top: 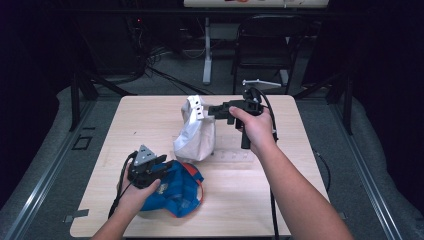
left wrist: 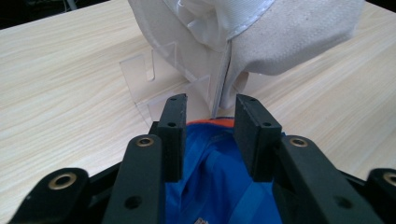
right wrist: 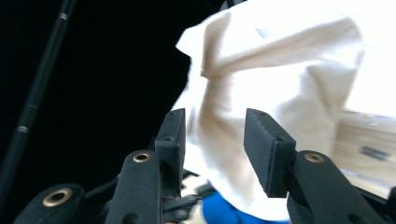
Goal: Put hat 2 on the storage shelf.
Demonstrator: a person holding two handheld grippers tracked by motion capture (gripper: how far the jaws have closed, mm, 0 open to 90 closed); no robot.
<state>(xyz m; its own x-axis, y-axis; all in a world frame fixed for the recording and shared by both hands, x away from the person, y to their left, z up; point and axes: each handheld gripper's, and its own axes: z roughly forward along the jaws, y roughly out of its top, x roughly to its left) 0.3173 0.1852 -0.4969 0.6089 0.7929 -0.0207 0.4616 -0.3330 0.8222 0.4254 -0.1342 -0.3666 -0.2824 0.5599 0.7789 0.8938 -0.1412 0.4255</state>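
Observation:
A white cap stands up on a clear acrylic stand near the middle of the table. My right gripper is level with the cap's upper right side, its tips at the fabric. In the right gripper view the jaws are open and the blurred white cap lies just beyond them. A blue cap with orange trim lies at the front left. My left gripper rests on it. Its jaws are open, and blue fabric lies between and under them.
The stand's flat clear base reaches to the right of the white cap. Behind the table stand a black chair and a white desk leg, with cables on the floor. Dark surrounds border the table on both sides.

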